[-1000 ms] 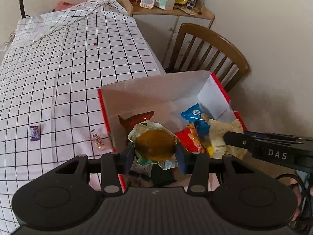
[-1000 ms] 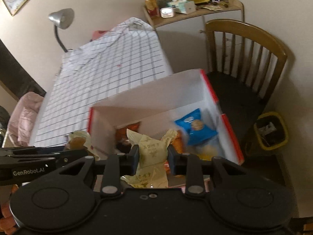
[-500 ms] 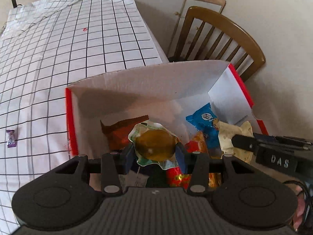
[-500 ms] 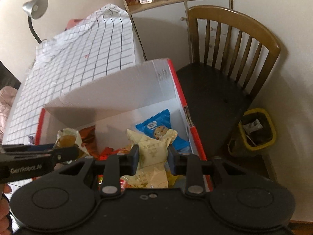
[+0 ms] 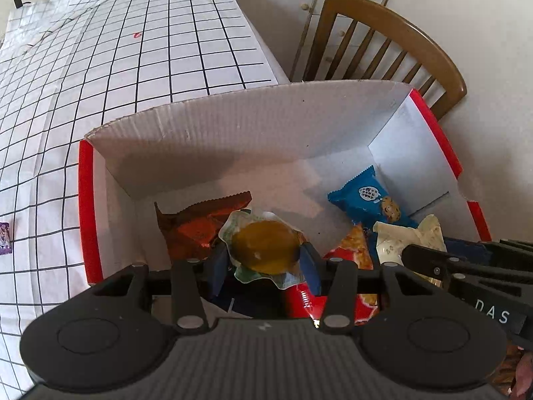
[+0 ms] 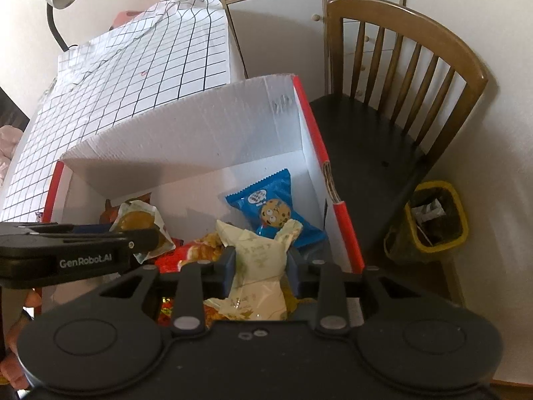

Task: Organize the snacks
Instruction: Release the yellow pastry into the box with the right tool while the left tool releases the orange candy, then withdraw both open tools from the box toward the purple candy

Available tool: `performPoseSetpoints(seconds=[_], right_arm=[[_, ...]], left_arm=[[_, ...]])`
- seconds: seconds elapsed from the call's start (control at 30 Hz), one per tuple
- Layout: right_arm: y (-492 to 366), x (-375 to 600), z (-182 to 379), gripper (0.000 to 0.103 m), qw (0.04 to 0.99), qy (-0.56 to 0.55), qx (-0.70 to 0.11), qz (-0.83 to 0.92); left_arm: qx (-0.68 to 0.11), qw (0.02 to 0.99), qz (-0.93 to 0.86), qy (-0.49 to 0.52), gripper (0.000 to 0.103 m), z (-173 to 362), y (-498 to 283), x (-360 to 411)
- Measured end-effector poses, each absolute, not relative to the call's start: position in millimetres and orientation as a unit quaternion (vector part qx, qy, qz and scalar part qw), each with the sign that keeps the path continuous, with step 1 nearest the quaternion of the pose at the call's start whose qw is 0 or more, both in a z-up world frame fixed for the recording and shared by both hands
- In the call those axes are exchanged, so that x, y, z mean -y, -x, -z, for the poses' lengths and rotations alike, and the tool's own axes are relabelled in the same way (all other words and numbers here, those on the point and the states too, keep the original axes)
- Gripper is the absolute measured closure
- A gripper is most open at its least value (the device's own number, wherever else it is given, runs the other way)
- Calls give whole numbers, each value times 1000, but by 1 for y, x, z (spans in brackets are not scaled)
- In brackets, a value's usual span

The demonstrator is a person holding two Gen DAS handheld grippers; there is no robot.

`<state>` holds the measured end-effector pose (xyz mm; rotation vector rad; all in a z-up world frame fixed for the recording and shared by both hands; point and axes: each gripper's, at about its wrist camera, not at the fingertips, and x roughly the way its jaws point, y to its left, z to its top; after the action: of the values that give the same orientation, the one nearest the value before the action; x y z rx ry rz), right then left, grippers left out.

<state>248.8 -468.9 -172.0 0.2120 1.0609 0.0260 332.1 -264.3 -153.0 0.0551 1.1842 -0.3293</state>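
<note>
A white cardboard box (image 5: 233, 126) with red edges holds several snack packets. My left gripper (image 5: 263, 258) is shut on a clear-wrapped yellow-brown cake (image 5: 263, 245) and holds it low inside the box, over a brown-red packet (image 5: 196, 223). My right gripper (image 6: 261, 263) has a cream packet (image 6: 256, 250) between its pads. Its jaws are opening, and the pads still touch the packet. It hangs over the box's right half, just in front of a blue cookie packet (image 6: 273, 210). A red chips packet (image 5: 353, 250) lies under both grippers.
The box (image 6: 200, 126) stands at the edge of a table with a checked cloth (image 5: 133, 50). A small purple candy (image 5: 5, 240) lies on the cloth to the left. A wooden chair (image 6: 383, 133), a yellow bin (image 6: 433, 216) and a cabinet (image 6: 283, 10) are to the right.
Both grippers have come down and forward over the box with their packets still in them. The box now fills more of both views.
</note>
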Motion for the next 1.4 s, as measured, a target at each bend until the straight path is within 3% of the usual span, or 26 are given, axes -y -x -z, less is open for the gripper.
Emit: performPoseSetpoints(seconds=[0.13, 0.27, 0.7, 1.03, 1.17, 1.4], right_arm=[[-247, 469, 170, 69, 858, -105, -503, -10], [-242, 471, 166, 64, 860, -110, -499, -10], [-205, 458, 132, 35, 877, -116, -464, -40], [-177, 433, 99, 21, 890, -111, -436, -70], [-168, 422, 88, 18, 895, -108, -426, -80], [-159, 401, 79, 8, 899, -106, -417, -85]], left_arm=[[-552, 818, 162, -26, 58, 151, -330, 265], [-542, 823, 169, -20, 50, 143, -325, 263], [-502, 845, 185, -9, 44, 102, -290, 241], [-475, 859, 190, 2, 44, 69, -265, 209], [-467, 864, 187, 14, 34, 58, -258, 192], [-450, 875, 178, 20, 32, 43, -248, 160]])
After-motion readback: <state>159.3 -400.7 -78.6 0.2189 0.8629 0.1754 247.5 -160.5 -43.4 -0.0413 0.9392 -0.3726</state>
